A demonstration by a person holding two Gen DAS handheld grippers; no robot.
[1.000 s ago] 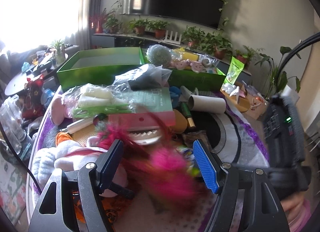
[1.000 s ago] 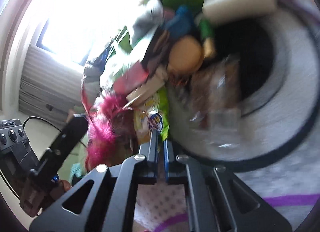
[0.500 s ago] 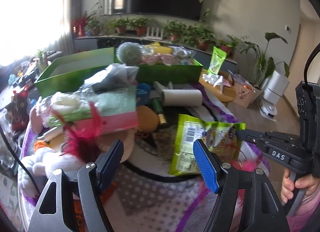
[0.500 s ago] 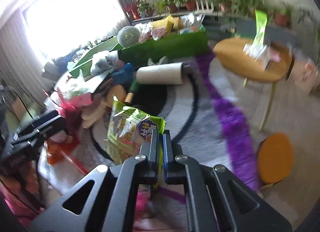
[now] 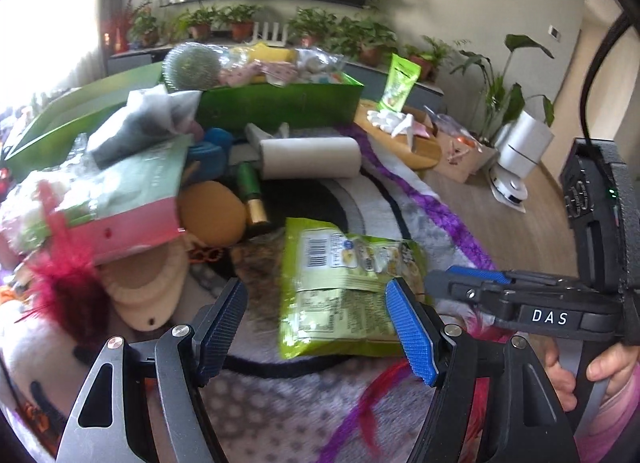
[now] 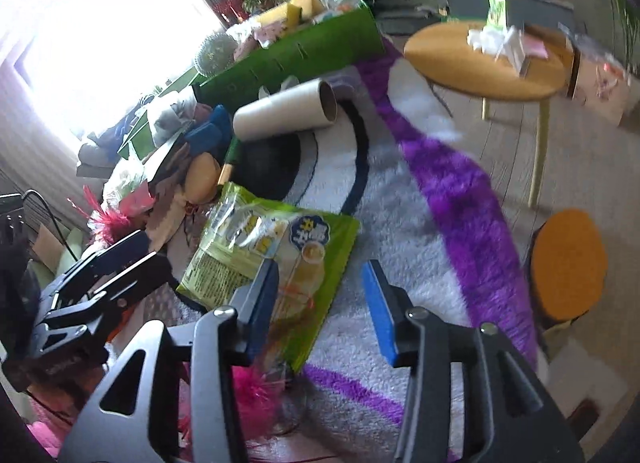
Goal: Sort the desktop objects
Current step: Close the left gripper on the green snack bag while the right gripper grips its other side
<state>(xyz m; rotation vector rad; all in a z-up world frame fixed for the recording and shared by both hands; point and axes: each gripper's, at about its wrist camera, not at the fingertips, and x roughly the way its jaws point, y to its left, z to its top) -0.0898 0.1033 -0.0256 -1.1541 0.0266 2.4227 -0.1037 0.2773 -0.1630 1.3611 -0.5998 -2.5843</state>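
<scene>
My right gripper (image 6: 322, 301) has its jaws apart, straddling the near corner of the green snack bag (image 6: 276, 259), which lies flat on the rug (image 6: 404, 199), clear of the clutter pile, so I judge it's set aside as its own group. My left gripper (image 5: 316, 327) hovers jaws wide, holding nothing, facing the bag (image 5: 348, 283), ready for the next pick.

Both grippers hover with jaws spread wide — left gripper (image 5: 316, 327) beside right gripper (image 6: 320, 303) — gripping nothing.
</scene>
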